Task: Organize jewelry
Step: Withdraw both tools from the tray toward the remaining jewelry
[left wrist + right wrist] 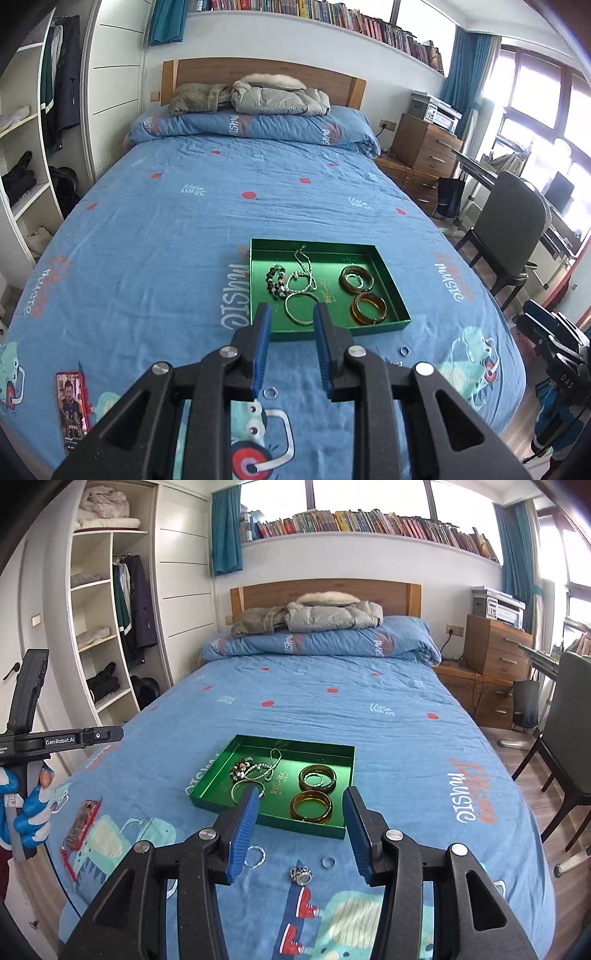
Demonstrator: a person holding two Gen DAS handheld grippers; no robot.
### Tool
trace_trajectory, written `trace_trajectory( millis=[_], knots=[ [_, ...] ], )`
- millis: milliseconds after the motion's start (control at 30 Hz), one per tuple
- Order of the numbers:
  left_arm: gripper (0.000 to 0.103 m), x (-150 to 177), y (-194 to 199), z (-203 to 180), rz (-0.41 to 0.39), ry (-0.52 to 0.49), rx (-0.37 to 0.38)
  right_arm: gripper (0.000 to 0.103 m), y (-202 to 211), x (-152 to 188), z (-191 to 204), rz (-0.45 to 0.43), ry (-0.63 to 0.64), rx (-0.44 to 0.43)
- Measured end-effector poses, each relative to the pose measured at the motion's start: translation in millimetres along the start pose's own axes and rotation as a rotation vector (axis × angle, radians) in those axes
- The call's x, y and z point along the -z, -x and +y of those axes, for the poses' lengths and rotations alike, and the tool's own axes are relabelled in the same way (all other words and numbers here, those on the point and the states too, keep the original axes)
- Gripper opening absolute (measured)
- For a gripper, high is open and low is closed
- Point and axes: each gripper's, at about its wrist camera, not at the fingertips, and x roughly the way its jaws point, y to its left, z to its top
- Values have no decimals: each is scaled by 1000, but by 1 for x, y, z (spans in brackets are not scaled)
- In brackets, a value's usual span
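While most of the jewelry already lies in the green tray [207, 782] on the bed [369, 709], three small rings remain on the quilt just in front of it — a thin silver ring [255, 856], an ornate cluster ring [301, 875] and a plain band [328, 862]. The right gripper [301, 812] hovers above them with its blue-padded jaws spread wide and nothing between them; the left gripper [291, 321] is likewise spread and empty, pointing at the tray's near edge, with the thin ring [270, 392] visible below it.

Inside the tray sit two amber bangles [311, 805], a silver bangle [301, 308], a beaded bracelet [276, 282] and a chain necklace [304, 267], the last three overlapping one another.

Handling, as judged from these views: the rings are light, hard and smooth, and lie flat on soft, yielding bedding — a pad pressing down is likely to sink them into the cloth or make them skate aside. The best hold is probably across the outer diameter, one pad on each side, closing gently. The cluster ring offers a raised head, which should grip more surely than the plain band. Bangles are rigid but possibly brittle; chain and beads are limp and snag easily.

A phone [72, 406] lies well apart at the left.
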Motion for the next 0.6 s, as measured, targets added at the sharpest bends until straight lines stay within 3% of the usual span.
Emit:
trace_trajectory(
  millis=[233,400,500,600],
  knots=[
    [23,25,29,2,-21,-8,-15,48,35,20,8,-29,21,-10],
    [23,46,31,8,-27,1,-33,51,38,39,7,-27,6,-15],
    [32,60,24,13,-23,3,-51,51,33,49,6,-18,1,-6],
    [34,74,14,19,-23,11,-75,51,27,60,6,-12,-6,0]
  ],
)
